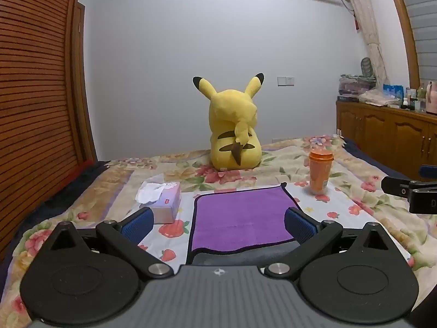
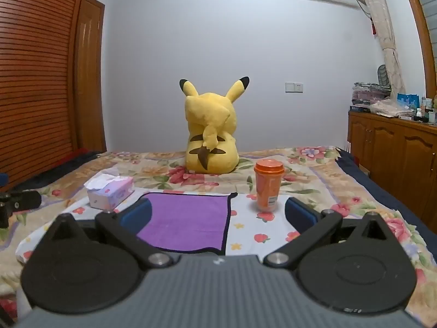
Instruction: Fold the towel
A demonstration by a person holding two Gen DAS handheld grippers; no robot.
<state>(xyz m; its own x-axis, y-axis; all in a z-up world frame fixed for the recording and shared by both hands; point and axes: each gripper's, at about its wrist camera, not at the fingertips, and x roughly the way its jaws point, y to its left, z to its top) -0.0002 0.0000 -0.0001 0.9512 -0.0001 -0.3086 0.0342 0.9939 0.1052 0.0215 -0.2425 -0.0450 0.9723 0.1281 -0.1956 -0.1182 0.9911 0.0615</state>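
A purple towel with a dark border lies flat on the flowered bedspread, just ahead of me. It also shows in the right wrist view, left of centre. My left gripper is open and empty, its blue-padded fingers spread above the towel's near edge. My right gripper is open and empty, held over the towel's right edge. The right gripper's side shows at the right edge of the left wrist view.
A tissue box sits left of the towel. An orange lidded cup stands at its right far corner. A yellow plush toy sits behind. A wooden cabinet lines the right side, a slatted wardrobe the left.
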